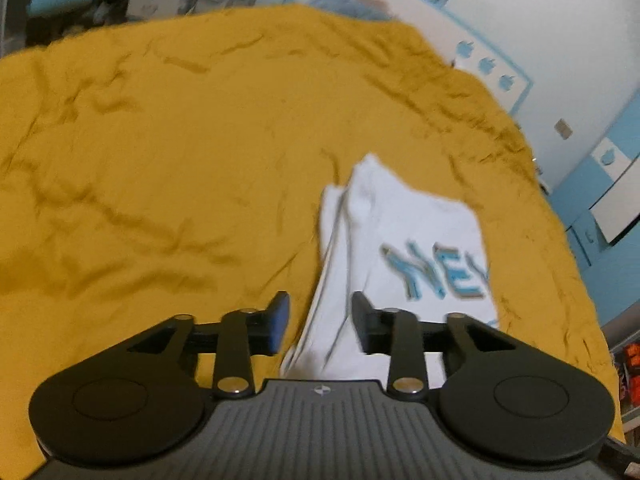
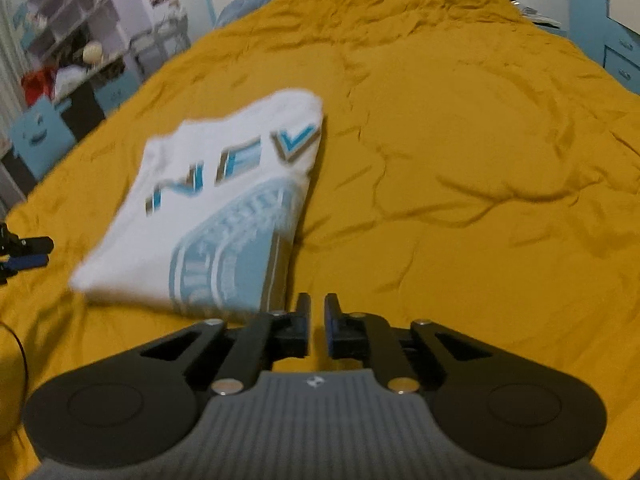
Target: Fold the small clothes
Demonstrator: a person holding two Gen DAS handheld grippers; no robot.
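Left wrist view, my left gripper [image 1: 320, 322] tilted down over folded white shirt [image 1: 404, 248] on yellow bedspread [image 1: 160, 140], jaws apart, shirt edge below the gap, ungripped, my right gripper [image 2: 317, 330] narrowly parted, empty, shirt ahead-left.

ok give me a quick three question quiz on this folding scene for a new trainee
1. True or false: the left gripper is clamped on the white shirt.
2. What does the shirt lie on?
A. a wooden floor
B. a mustard-yellow bedspread
C. a glass table
3. Fill in: from the right wrist view, the shirt lies to the ____ of the right gripper.

Key
1. False. Its jaws stand apart above the shirt's folded edge and the pads do not press on the cloth.
2. B.
3. Left. The right gripper's jaws show a narrow gap with only bedspread behind it.
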